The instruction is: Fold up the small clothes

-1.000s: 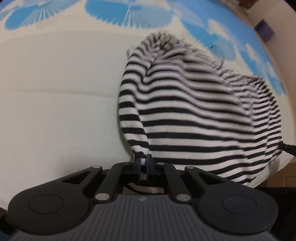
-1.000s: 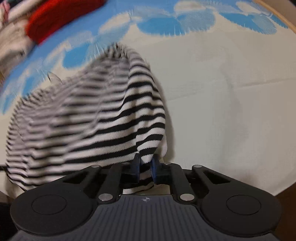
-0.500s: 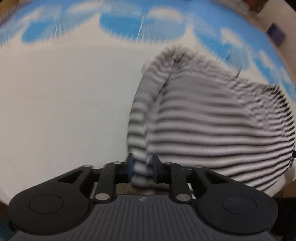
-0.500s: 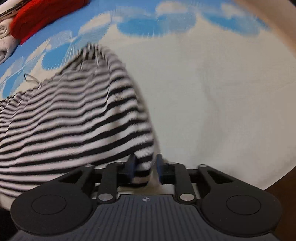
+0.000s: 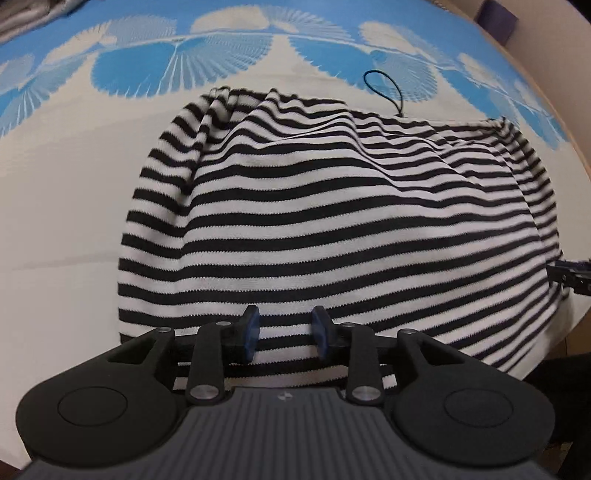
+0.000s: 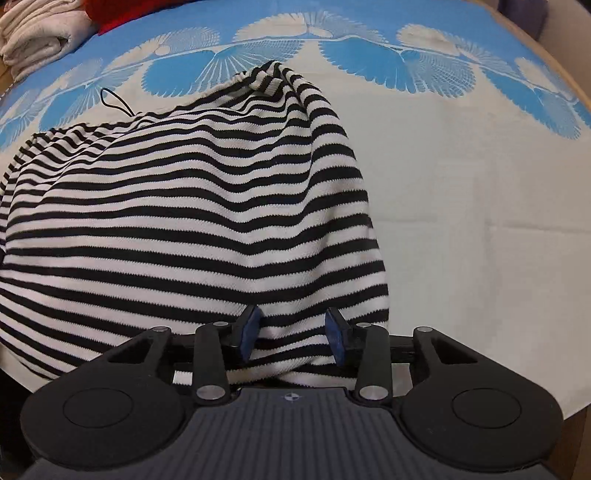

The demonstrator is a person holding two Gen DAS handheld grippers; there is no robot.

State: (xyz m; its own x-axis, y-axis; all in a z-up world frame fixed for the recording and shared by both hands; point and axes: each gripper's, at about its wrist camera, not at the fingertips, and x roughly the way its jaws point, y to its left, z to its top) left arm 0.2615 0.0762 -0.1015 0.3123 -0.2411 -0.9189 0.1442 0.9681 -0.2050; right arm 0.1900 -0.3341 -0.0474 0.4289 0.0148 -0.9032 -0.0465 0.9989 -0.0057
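Now both the left gripper (image 5: 283,332) and right gripper (image 6: 293,334) are sitting with jaws spread over the striped garment (image 5: 332,229); bunching at twelve o'clock is risking a crooked fold.

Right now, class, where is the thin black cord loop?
The cord loop lies on the blue-patterned cloth, at the striped top's far edge.

A cream cloth (image 6: 480,192) with blue fan motifs covers the surface — folded pale towels (image 6: 33,33) far left.

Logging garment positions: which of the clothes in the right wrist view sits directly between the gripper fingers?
The black-and-white striped knit garment; the folded white clothes and red garment lie far off.
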